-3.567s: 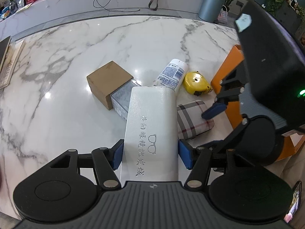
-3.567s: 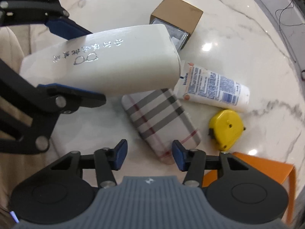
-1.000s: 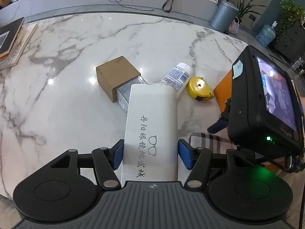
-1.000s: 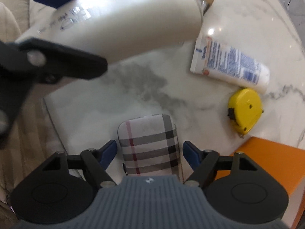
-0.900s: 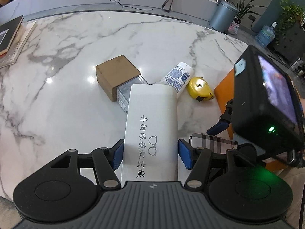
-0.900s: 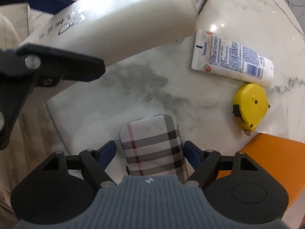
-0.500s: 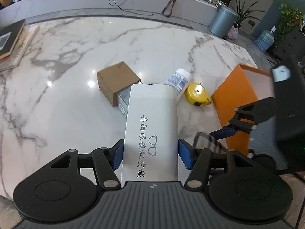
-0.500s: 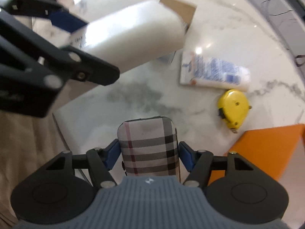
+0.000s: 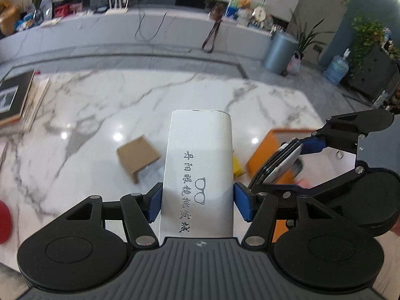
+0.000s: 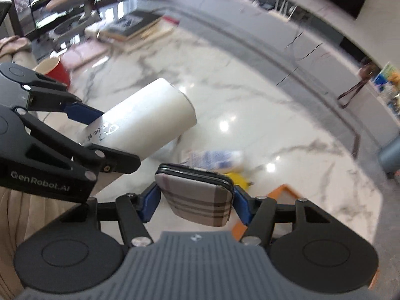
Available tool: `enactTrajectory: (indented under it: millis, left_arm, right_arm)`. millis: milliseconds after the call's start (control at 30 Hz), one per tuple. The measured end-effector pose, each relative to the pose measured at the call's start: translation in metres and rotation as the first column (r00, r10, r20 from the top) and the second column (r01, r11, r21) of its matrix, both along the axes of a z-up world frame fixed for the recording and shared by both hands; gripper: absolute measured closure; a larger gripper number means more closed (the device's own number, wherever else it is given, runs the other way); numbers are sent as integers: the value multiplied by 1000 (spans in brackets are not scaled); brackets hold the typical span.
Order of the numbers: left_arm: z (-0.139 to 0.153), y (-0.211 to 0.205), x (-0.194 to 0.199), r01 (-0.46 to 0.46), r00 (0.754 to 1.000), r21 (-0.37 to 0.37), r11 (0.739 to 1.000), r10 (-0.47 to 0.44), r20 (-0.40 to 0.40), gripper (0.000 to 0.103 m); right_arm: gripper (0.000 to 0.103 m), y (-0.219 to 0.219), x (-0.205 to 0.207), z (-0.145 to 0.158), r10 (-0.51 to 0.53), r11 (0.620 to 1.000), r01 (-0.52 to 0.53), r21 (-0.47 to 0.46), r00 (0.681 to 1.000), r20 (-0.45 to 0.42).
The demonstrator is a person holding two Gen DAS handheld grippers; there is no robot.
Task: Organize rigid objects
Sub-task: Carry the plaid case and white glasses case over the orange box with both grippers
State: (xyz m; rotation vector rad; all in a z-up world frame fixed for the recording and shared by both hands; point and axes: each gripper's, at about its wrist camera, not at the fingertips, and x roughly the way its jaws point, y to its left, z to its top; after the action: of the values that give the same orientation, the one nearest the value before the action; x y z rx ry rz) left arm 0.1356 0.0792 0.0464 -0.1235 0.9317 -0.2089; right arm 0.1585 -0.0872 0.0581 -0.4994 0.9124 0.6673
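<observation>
My left gripper (image 9: 197,203) is shut on a long white glasses case (image 9: 200,155) with grey lettering, held in the air above the marble table (image 9: 100,115). In the right wrist view the same white case (image 10: 150,125) sticks out at the left. My right gripper (image 10: 196,200) has its jaws closing on a plaid glasses case (image 10: 200,195), with both blue pads against the case's sides and the case clear of the table. From the left wrist view the plaid case (image 9: 282,165) shows edge-on at the right. Both cases hang near an orange bin (image 9: 265,152).
On the table below lie a cardboard box (image 9: 137,157), a yellow tape measure (image 10: 237,178) and a white lotion tube (image 10: 215,160). A red cup (image 10: 56,71) stands at the table's left end, and books (image 9: 15,97) are stacked beyond it. Much is motion-blurred.
The right gripper closed on the plaid case and lifted it off the table. Both grippers rose and tilted up, so the table objects look smaller and lower.
</observation>
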Motion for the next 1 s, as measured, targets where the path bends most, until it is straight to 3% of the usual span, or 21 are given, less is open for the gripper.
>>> enactTrajectory:
  millis: [200,333,667,1000]
  left_arm:
    - [26,-37,5,54,997,-47,997,-51,58,34]
    - [29,-75,11,122,990,-59,991,-118,75,34]
    - [-6,-174,50,285,958,-109,952,-285,15,34]
    - [-68,-217,81,330,935,-103,938,-340,-102,34]
  right_arm:
    - [41,-48,-7,41,-79,996,77,38,995,66]
    - [41,-82,-4,41,-150,989,151,-6,986,78]
    - [41,-175,9,-12,-323,934,324,-149,946,34]
    - [41,-205,34,-80,-333,912,316,-262,942,-25]
